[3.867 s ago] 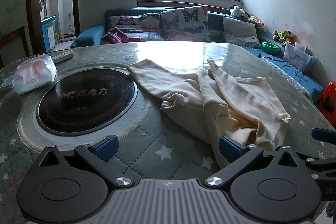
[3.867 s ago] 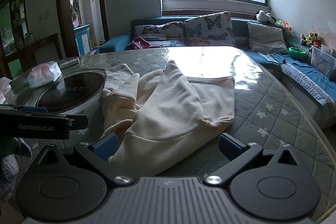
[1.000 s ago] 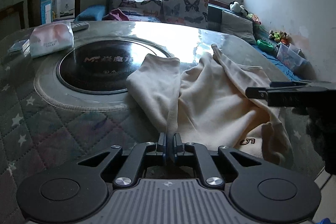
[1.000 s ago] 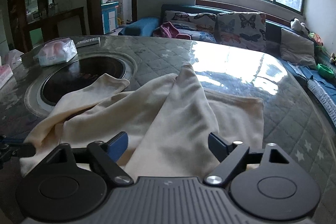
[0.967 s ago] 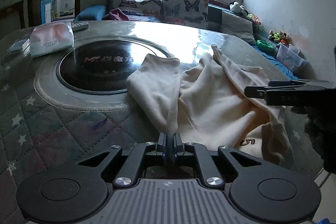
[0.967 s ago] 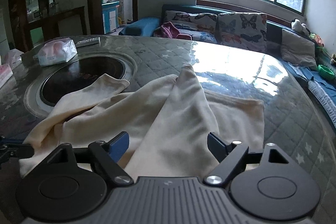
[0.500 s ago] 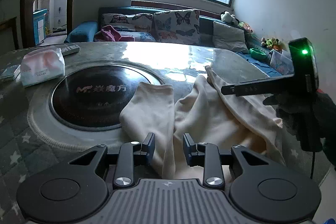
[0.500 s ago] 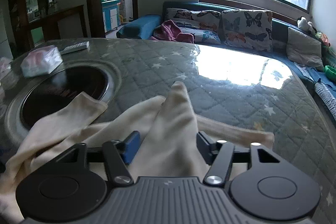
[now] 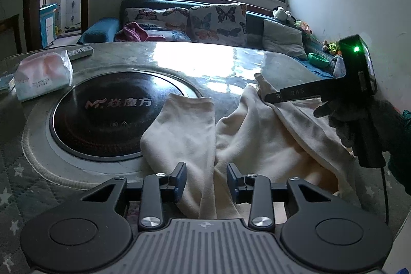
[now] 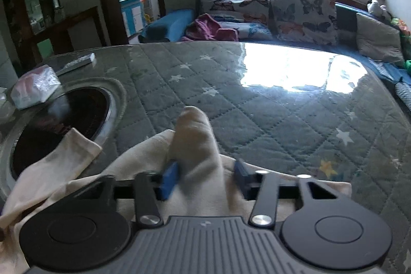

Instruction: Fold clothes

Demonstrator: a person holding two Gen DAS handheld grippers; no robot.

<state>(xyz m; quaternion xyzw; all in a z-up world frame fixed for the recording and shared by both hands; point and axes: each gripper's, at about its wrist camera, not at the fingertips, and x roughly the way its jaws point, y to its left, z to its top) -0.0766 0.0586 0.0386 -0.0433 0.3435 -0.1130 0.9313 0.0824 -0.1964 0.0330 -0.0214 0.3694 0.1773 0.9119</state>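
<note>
Crumpled cream fleece garment lies on the quilted grey star-print table cover, one sleeve reaching onto the round black inset cooktop.

Left gripper: jaws have just been opening, pads clear of the cloth fold lying between them.

Right gripper: jaws have just been closing around a raised ridge of fabric. Blurred; firm contact seemingly not yet made.

Both grippers are black with blue pads, silver screws and a ribbed grey base. The right gripper carries a green light; a dark knitted glove covers the hand.
</note>
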